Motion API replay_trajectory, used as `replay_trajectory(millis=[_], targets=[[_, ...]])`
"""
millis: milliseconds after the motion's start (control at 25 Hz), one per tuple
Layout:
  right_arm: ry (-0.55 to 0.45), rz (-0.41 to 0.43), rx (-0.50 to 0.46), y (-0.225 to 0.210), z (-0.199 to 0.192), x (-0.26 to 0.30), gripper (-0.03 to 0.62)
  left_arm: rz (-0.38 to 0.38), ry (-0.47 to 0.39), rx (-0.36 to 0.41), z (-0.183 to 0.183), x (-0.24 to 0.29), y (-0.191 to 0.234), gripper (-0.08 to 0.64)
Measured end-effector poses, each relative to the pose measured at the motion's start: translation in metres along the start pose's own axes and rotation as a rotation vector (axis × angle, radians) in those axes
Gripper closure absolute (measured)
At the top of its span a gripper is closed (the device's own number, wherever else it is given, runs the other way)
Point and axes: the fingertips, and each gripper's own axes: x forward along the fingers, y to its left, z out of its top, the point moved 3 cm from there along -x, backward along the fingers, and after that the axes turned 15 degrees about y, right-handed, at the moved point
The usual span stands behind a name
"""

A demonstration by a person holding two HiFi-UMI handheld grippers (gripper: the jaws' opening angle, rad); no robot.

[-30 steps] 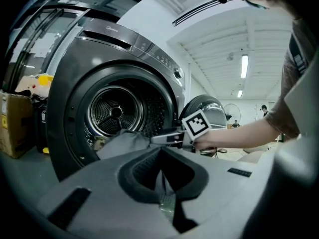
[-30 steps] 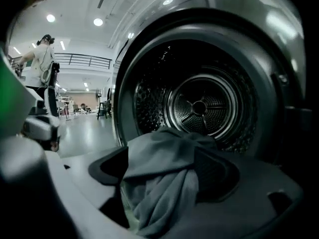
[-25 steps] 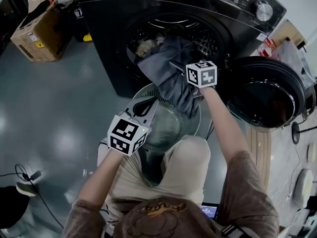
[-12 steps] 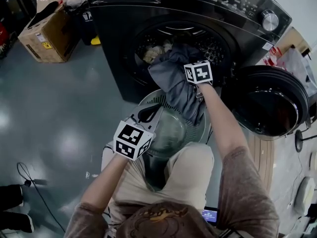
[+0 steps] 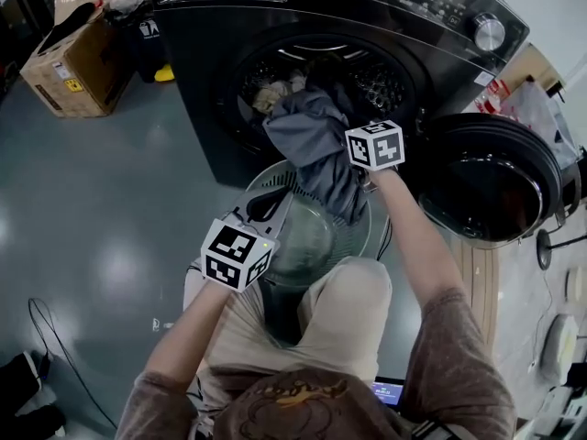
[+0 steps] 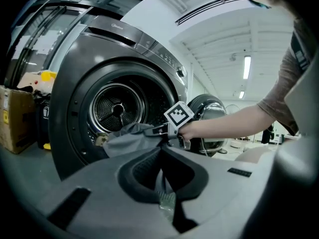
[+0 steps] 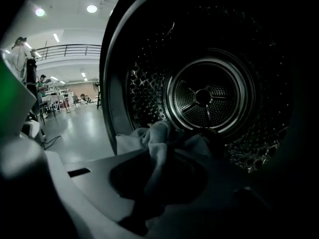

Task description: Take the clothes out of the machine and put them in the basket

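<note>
— How far along are they, would you say?
— Barely begun, I'd judge. The basket [image 5: 271, 178] sits on the floor right under the mouth of the machine [image 5: 206, 71], and I can see nothing lying in it yet.
— And that grey garment [image 5: 316, 140]?
— Half out. Its top is inside the drum, the rest spills over the lip and hangs above the basket's far edge. The right gripper [image 7: 158, 169] has just been closing its jaws, and they're pinched nearly together on a fold of that cloth.
— The other hand?
— The left gripper [image 6: 162, 171] is low at the basket's near rim, jaws drawn together with a bit of the rim between them. Steadying it, by the look of it.
— So what's left?
— Pull the grey piece clear and drop it in, then go back. There's a pale bundle [image 5: 271, 94] deeper in the drum, maybe more behind it
</note>
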Motion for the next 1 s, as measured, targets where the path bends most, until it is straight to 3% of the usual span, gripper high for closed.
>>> replay_trajectory(millis=[200,600,1000], targets=[[-0.016,0.021,-0.031,0.024,-0.018,-0.048,0.543,-0.019,-0.008,-0.013,-0.001,0.002,-0.001,0.554],[-0.077,0.163,-0.051,0.092,-0.046,-0.146,0.543,-0.064,-0.014,-0.015,-0.001,0.002,-0.011,0.554],[-0.079,0.185,-0.092,0.130,-0.064,-0.194,0.542,-0.071,-0.023,-0.004,0.001,-0.005,-0.014,0.554]])
